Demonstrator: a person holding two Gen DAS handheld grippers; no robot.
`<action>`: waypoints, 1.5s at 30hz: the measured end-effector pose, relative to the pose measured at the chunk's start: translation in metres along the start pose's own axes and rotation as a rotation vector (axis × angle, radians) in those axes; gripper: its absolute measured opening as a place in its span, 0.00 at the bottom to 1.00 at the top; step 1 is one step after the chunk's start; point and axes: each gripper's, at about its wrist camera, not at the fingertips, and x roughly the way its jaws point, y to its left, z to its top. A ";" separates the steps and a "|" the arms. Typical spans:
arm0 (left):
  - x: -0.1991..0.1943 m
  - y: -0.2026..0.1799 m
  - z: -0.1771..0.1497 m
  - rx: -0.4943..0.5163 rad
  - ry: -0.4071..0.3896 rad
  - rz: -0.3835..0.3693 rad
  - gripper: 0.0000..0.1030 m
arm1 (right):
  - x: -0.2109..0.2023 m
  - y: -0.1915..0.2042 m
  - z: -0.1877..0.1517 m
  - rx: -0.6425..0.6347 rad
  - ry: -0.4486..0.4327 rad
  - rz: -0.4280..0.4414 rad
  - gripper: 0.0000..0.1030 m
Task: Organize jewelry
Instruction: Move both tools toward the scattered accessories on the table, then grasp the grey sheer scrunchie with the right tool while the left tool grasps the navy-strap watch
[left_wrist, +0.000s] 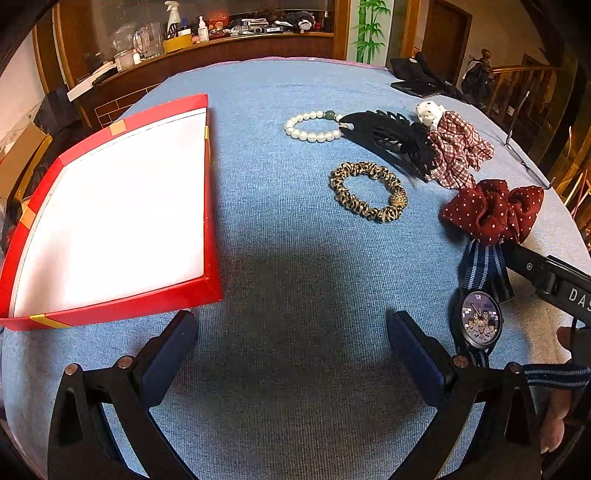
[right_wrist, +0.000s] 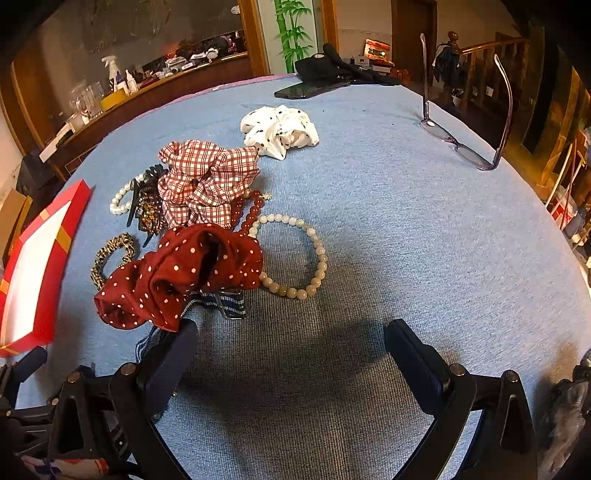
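Blue ribbed fabric covers the round counter (left_wrist: 280, 229), its weave showing as fine horizontal cords. At its left edge sits a shallow red cardboard box (left_wrist: 212, 206) with a smooth white floor and strips of gold tape at the corners. The left claw (left_wrist: 291, 350) hovers with its dark padded fingers spread wide over bare cloth, gripping nothing.

The jewelry lies in a loose cluster toward the right: a glossy white pearl bracelet (left_wrist: 314, 127) with one green bead, touching a black openwork hair clip (left_wrist: 388, 138); a ruffled leopard-print hair tie (left_wrist: 367, 192) just below them; a crumpled red plaid scrunchie (right_wrist: 207, 181); and a dark red polka-dot scrunchie (right_wrist: 181, 273) overlapping a striped woven strap. That strap belongs to a round cartoon-faced watch (left_wrist: 480, 323) beside the left claw's right finger. A pale jade-toned bead bracelet (right_wrist: 295, 254) and a white spotted scrunchie (right_wrist: 279, 131) lie nearby.

The right claw (right_wrist: 290, 354) is likewise spread apart and empty, its left finger touching the polka-dot scrunchie.
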 end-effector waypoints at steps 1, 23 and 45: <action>0.000 0.000 0.000 0.000 0.000 0.000 1.00 | -0.001 0.000 0.000 0.001 -0.001 -0.003 1.00; -0.059 0.001 -0.025 0.126 -0.143 -0.144 1.00 | -0.170 -0.074 -0.094 0.119 -0.384 0.059 0.99; -0.115 -0.054 -0.052 0.334 -0.294 -0.183 1.00 | -0.189 -0.109 -0.132 0.195 -0.404 0.015 0.99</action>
